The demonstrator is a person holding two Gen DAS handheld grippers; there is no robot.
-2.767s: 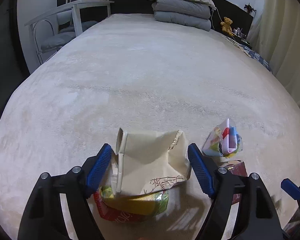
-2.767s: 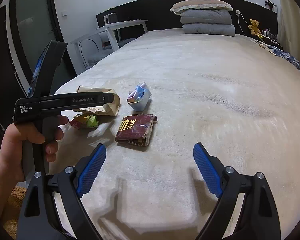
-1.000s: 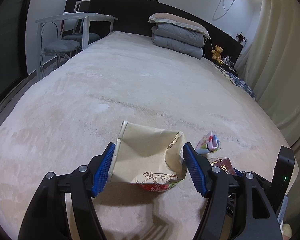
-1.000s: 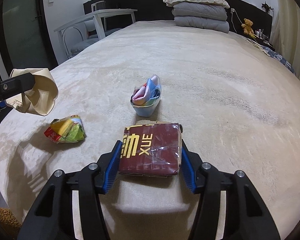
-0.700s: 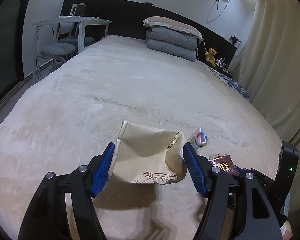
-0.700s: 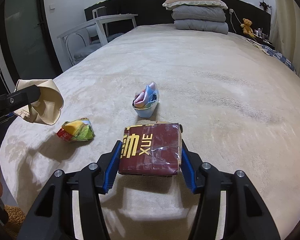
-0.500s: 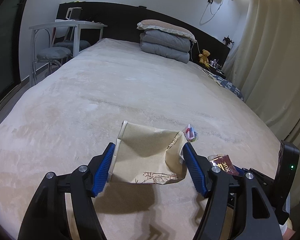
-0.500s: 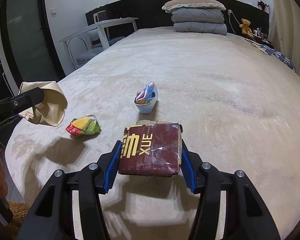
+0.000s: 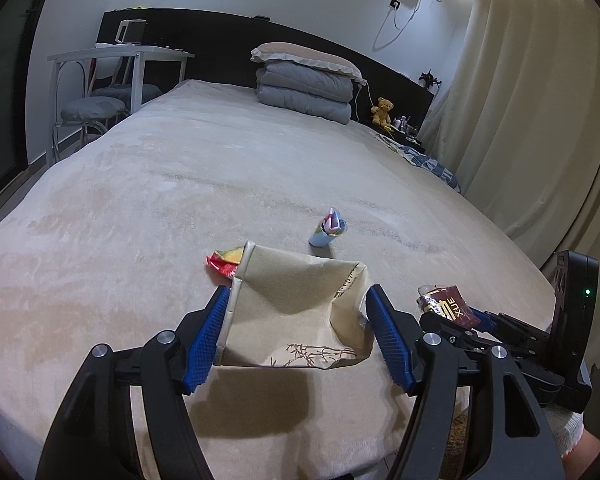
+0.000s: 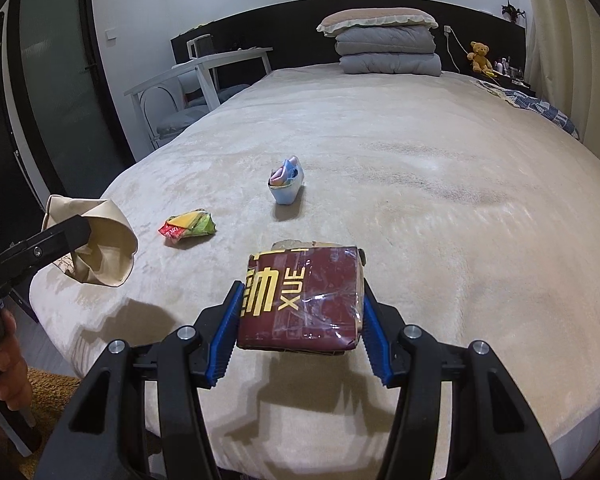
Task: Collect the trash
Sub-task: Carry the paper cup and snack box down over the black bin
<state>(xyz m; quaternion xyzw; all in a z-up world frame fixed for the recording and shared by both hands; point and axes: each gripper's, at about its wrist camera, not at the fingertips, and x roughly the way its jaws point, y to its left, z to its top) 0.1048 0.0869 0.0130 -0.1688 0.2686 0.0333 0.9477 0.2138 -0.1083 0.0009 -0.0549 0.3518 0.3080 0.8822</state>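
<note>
Two pieces lifted, two left on the bed

Left gripper [image 9: 296, 334] pinched the beige paper bag [image 9: 296, 312]; right gripper [image 10: 298, 322] clamped the maroon packet [image 10: 300, 296]. Snack wrapper [image 10: 188, 227] and stuffed cup [image 10: 286, 184] remained.

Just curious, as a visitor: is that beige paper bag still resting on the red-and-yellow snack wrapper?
Apart. The right wrist view shows the paper bag held in the air by the left gripper, with bare bedspread between it and the snack wrapper.

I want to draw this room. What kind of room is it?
Most likely a bedroom. There is a big bed with a pillow on folded blankets at its head, and a teddy bear beside them.
</note>
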